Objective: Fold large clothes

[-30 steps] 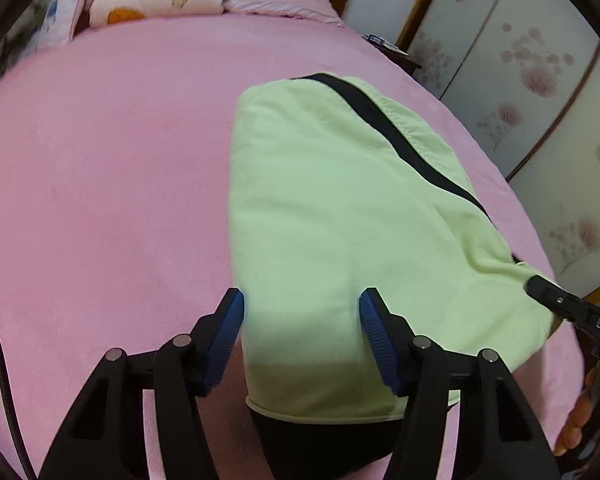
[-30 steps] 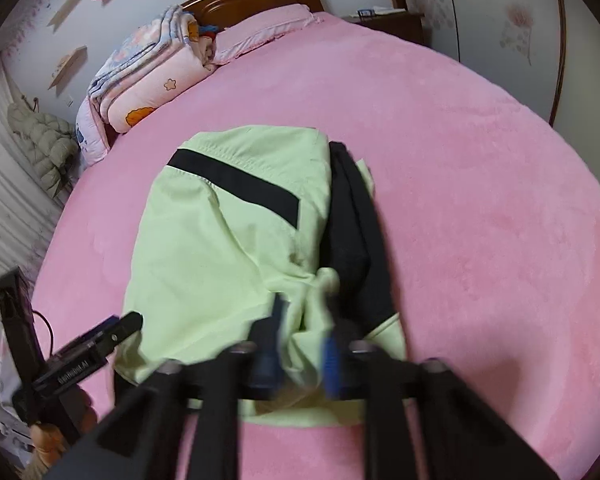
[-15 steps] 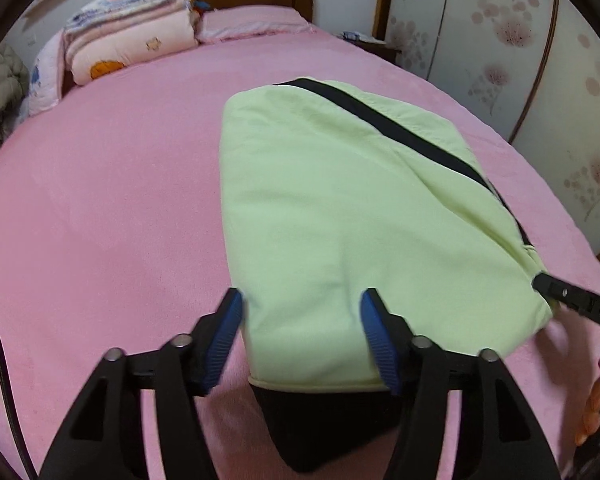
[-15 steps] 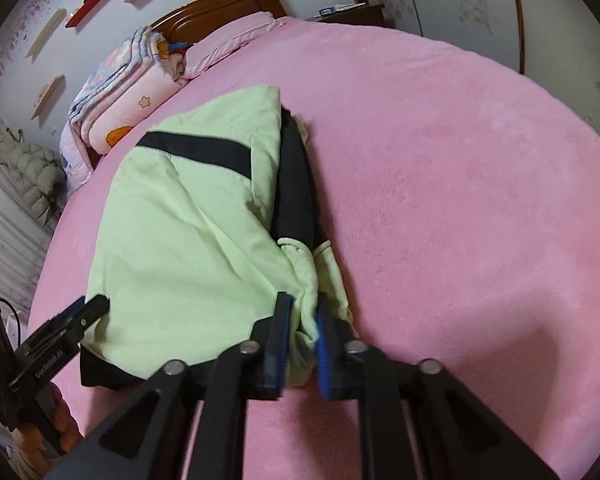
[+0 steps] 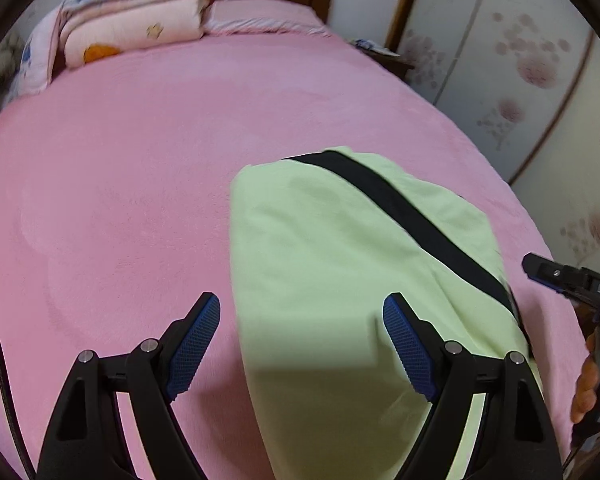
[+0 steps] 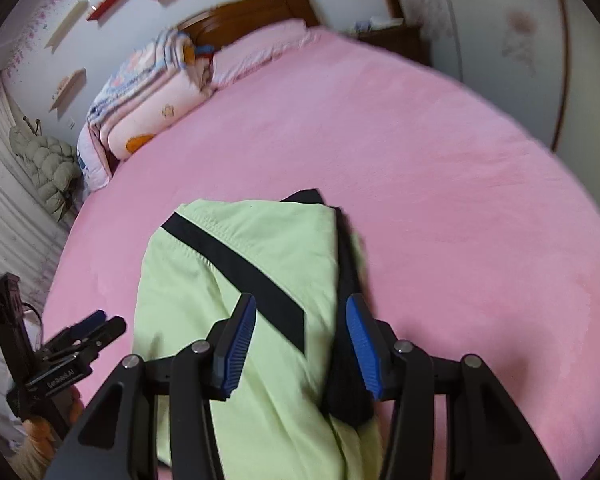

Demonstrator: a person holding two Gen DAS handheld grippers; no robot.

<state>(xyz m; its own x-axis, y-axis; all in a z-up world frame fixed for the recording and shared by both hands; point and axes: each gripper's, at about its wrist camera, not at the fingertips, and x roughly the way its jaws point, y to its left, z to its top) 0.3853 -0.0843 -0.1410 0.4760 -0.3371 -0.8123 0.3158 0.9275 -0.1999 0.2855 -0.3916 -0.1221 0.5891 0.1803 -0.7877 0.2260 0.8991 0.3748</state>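
A light green garment [image 5: 340, 280] with a black stripe lies folded on the pink bed [image 5: 140, 160]; its black lining shows along the right side [image 6: 346, 276]. My left gripper [image 5: 300, 344] hovers over its near left edge, jaws opening wide, pads clear of the cloth. My right gripper [image 6: 300, 344] hangs above the garment's near right part, jaws opening, the cloth below and not pinched. The right gripper's tip [image 5: 556, 276] shows at the edge of the left wrist view; the left gripper [image 6: 84, 332] shows at the lower left of the right wrist view.
Folded quilts [image 6: 148, 96] and a pink pillow [image 6: 260, 50] lie at the wooden headboard [image 6: 256, 10]. A nightstand [image 6: 392, 36] stands by the flowered sliding doors [image 5: 520, 60]. A padded grey coat [image 6: 44, 164] hangs at the left wall. Bare pink bedding surrounds the garment.
The right gripper let go of the garment's bunched edge and its jaws spread. The left jaws widened too. Both grippers drew back toward the near end, so the garment sits lower in both views.
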